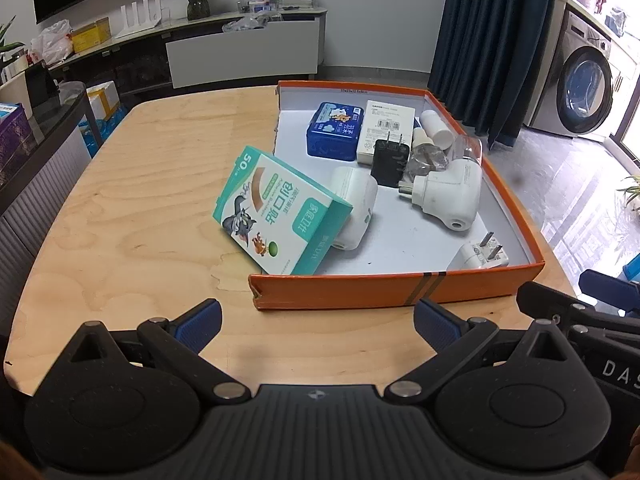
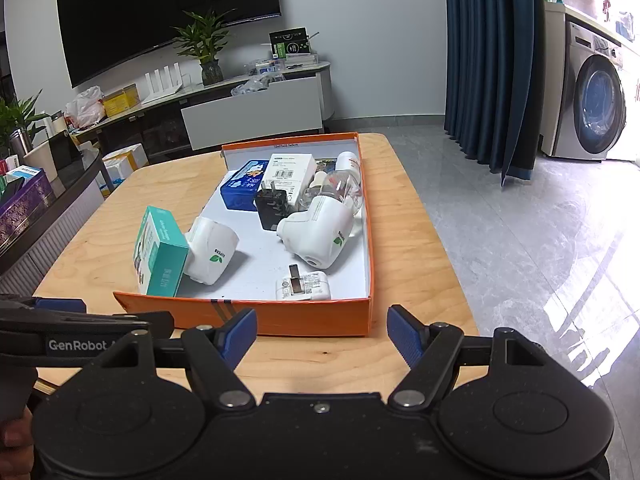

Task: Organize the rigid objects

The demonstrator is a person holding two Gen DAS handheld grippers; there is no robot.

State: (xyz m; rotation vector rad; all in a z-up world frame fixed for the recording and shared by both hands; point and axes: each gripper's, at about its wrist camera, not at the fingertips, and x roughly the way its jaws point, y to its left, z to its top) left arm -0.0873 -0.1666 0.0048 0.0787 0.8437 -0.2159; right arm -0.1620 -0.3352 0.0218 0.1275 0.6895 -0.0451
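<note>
Near edge of the table: both grippers hover short of the orange tray, holding nothing.
Left gripper [image 1: 318,322]: jaws wide apart, empty.
Right gripper [image 2: 322,332]: jaws spread, empty.
Orange tray [image 1: 360,290]: one, shallow, on the wooden table [image 1: 140,184].
Teal box [image 1: 280,216]: one, tilted over the tray's left wall, leaning on a white plug-in unit.
White plug-in units: two [image 2: 212,256] [image 2: 320,236].
Small white charger [image 2: 306,286]: one, prongs up, by the near wall.
Black adapter [image 2: 272,208]: one.
Blue tin [image 1: 334,130]: one, beside one white carton [image 1: 386,128].
Right wrist only: green leaf logos on both units.
Left wrist only: the teal box's cartoon face.
</note>
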